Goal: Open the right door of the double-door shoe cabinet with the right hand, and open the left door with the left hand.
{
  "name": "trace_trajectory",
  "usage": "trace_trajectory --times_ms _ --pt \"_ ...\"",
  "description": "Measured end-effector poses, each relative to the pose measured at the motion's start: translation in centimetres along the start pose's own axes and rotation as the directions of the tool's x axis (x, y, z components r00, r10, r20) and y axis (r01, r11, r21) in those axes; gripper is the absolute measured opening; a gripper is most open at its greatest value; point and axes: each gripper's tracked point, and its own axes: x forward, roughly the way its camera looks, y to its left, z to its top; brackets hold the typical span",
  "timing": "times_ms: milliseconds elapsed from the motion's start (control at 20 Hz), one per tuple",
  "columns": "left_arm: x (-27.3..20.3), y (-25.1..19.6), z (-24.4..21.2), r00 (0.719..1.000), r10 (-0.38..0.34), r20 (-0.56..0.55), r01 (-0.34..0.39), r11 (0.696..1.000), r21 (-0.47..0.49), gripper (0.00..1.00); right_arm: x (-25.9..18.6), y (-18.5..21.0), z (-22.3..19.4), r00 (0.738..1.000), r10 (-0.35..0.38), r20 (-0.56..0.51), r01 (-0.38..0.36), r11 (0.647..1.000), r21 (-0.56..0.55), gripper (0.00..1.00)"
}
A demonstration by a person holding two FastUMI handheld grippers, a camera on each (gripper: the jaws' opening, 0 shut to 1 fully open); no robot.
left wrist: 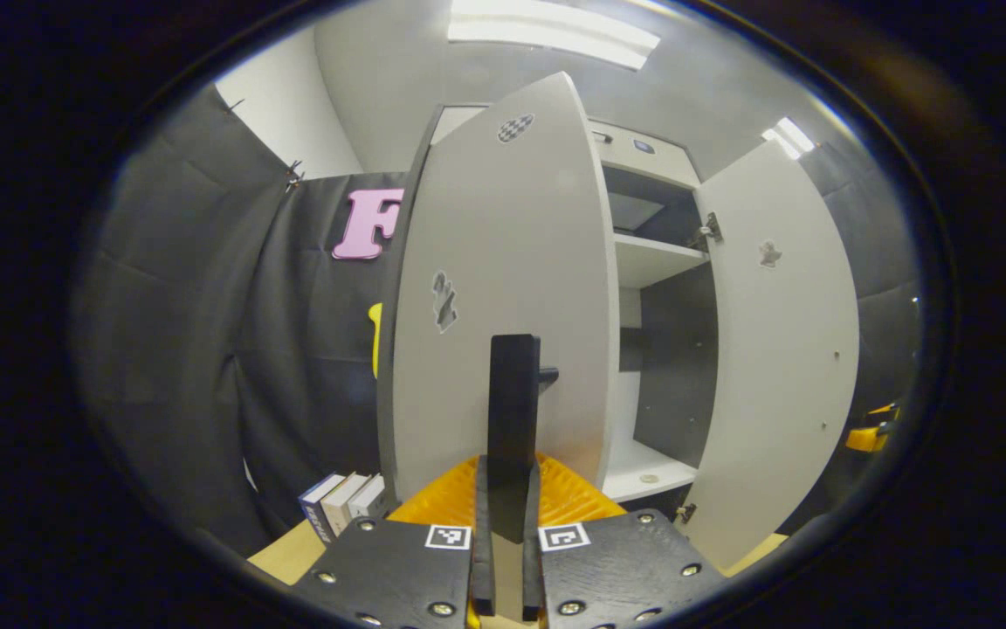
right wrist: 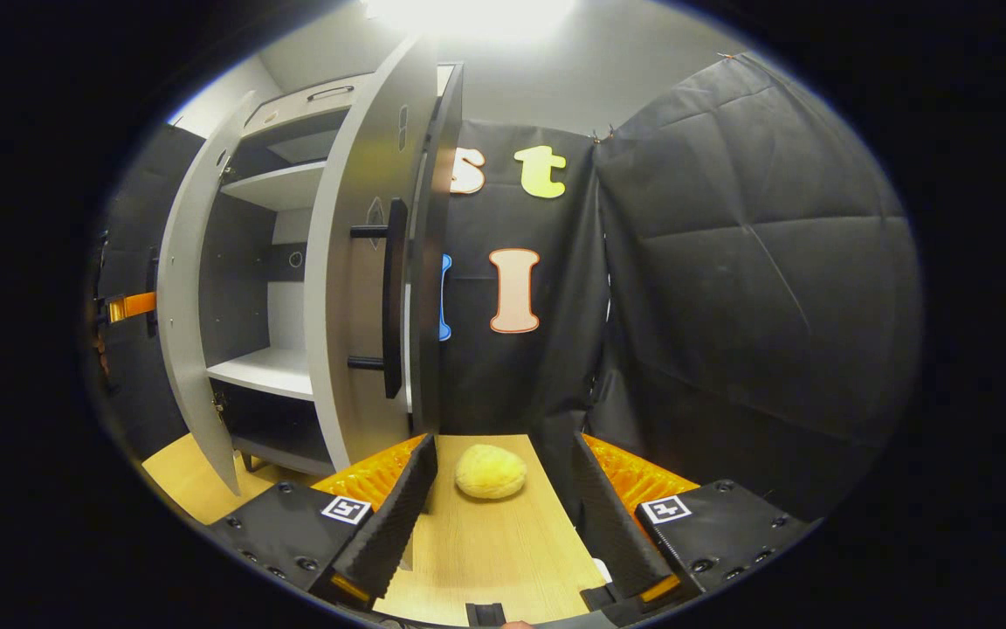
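Observation:
The grey shoe cabinet (left wrist: 651,262) stands with both doors swung out. In the left gripper view its left door (left wrist: 503,262) is close in front, and my left gripper (left wrist: 510,467) is shut on that door's black vertical handle (left wrist: 513,384). The right door (left wrist: 778,349) hangs wide open at the right. In the right gripper view that right door (right wrist: 350,306) is edge-on with its black handle (right wrist: 396,297) free. My right gripper (right wrist: 503,444) is open, a little right of and below that handle, holding nothing. The left door (right wrist: 193,306) shows farther left.
A yellow round sponge-like lump (right wrist: 490,472) lies on the wooden table (right wrist: 503,550) between the right gripper's fingers. Several books (left wrist: 341,502) stand left of the cabinet. White shelves (right wrist: 263,371) show inside. Black cloth walls close in on both sides.

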Motion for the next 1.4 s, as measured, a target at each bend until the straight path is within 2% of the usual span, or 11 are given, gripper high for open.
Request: trace_trajectory --times_ms 50,250,350,400,550,650,800,900,1000,1400 --pt "-0.4 0.7 0.1 1.000 0.015 0.003 -0.015 1.000 0.001 0.15 0.0 0.1 0.0 1.000 0.004 0.001 -0.004 1.000 -0.003 0.94" --pt "-2.3 4.0 0.6 0.997 0.082 0.011 -0.083 0.996 0.032 0.14 0.1 0.3 0.5 1.000 0.018 0.013 -0.018 1.000 -0.025 0.94" --pt "-2.8 6.0 0.8 0.992 0.124 0.021 -0.125 0.991 0.046 0.09 0.3 0.5 0.7 0.999 0.025 0.021 -0.024 0.999 -0.033 0.94" --pt "-3.6 7.3 0.9 0.987 0.157 0.026 -0.158 0.986 0.060 0.06 0.3 0.6 0.7 0.999 0.028 0.026 -0.027 0.999 -0.037 0.94" --pt "-4.7 11.1 2.0 0.969 0.240 0.061 -0.245 0.966 0.084 0.05 0.3 1.0 0.8 0.999 0.043 0.029 -0.042 0.998 -0.036 0.94" --pt "-5.5 14.5 3.6 0.940 0.329 0.094 -0.339 0.932 0.125 0.04 0.2 1.0 0.9 0.999 0.045 0.029 -0.044 0.998 -0.040 0.97" --pt "-6.8 17.0 4.2 0.926 0.362 0.104 -0.370 0.925 0.079 0.04 0.4 1.2 1.0 0.998 0.052 0.037 -0.050 0.998 -0.039 0.98" --pt "-7.5 18.5 4.1 0.912 0.398 0.094 -0.406 0.910 0.084 0.04 0.3 1.4 1.2 0.997 0.057 0.046 -0.055 0.998 -0.039 0.97" --pt "-7.3 18.1 3.7 0.915 0.396 0.079 -0.401 0.914 0.060 0.04 0.4 1.5 1.3 0.997 0.062 0.049 -0.060 0.997 -0.043 0.97" --pt "-8.1 17.7 2.2 0.919 0.395 0.024 -0.395 0.914 0.095 0.04 -0.1 1.3 1.2 0.996 0.070 0.047 -0.068 0.997 -0.040 0.97"
